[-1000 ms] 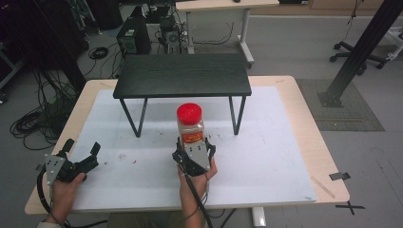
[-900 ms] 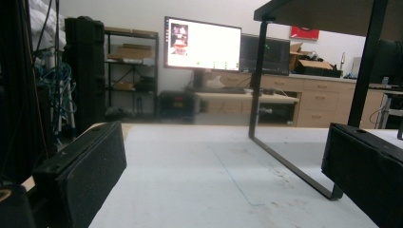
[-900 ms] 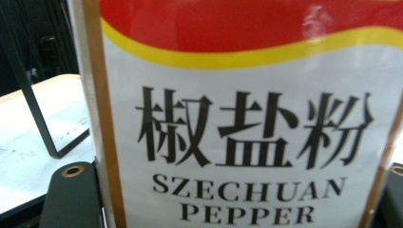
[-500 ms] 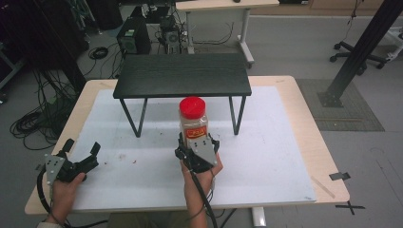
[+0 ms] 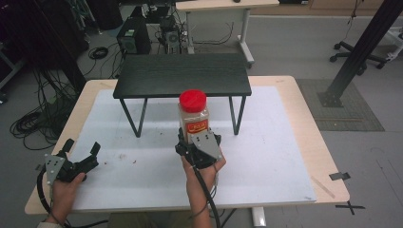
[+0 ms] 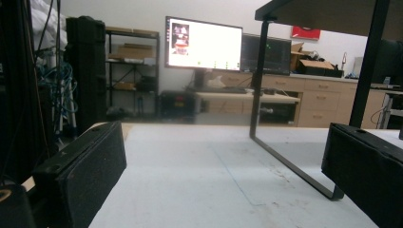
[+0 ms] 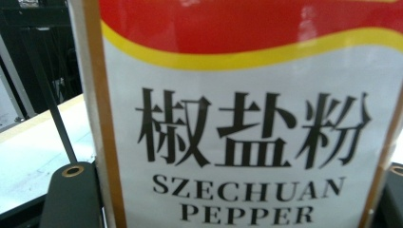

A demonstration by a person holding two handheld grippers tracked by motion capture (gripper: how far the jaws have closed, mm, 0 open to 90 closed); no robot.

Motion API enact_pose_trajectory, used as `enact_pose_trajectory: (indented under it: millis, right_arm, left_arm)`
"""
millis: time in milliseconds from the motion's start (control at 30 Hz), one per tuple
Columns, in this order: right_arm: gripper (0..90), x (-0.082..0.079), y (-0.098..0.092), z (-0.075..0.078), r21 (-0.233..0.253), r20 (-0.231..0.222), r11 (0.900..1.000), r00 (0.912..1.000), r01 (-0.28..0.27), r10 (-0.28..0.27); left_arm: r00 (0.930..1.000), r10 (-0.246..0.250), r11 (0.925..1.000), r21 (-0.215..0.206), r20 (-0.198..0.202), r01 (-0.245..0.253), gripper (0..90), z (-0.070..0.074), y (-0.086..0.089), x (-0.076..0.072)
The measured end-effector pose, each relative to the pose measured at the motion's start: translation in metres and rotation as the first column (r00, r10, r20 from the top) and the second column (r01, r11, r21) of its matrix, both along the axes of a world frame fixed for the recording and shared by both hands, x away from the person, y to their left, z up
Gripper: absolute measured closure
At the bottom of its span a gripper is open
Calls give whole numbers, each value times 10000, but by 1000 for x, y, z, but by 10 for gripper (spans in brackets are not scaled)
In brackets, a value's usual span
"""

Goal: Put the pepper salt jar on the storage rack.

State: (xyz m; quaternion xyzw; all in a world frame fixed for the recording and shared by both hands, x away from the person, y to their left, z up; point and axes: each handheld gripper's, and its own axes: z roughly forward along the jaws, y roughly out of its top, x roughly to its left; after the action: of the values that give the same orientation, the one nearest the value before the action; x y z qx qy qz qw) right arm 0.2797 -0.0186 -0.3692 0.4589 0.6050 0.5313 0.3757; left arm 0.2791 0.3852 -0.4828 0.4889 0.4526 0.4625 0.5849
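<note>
The right tool (image 5: 196, 142) is clamped on the upright pepper jar (image 5: 193, 116), apparently lifted just short of the black shelf (image 5: 183, 75) ahead, placement remaining, while the left tool (image 5: 81, 153) rests with jaws apart.

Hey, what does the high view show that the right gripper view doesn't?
High view alone: the jar's red lid, the black shelf's top, the left gripper resting open on the white mat, and both forearms. Right gripper view alone: the label's print, Chinese characters above SZECHUAN PEPPER, readable up close. Both: the spice jar held in the right gripper, a slanted leg of the shelf, and the mat.
</note>
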Motion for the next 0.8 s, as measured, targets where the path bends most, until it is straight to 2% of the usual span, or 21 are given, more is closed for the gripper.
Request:
enact_pose_trajectory:
  millis: [600,800]
  right_arm:
    - [247,9,-10,24,184,-50,9987,9988,-482,483]
    - [247,10,-12,31,83,-49,9984,9985,-552,553]
  left_arm:
    - [10000,73,10000,5,-46,-73,12,0,0,0]
    - [9999,91,10000,-4,-51,-91,12,0,0,0]
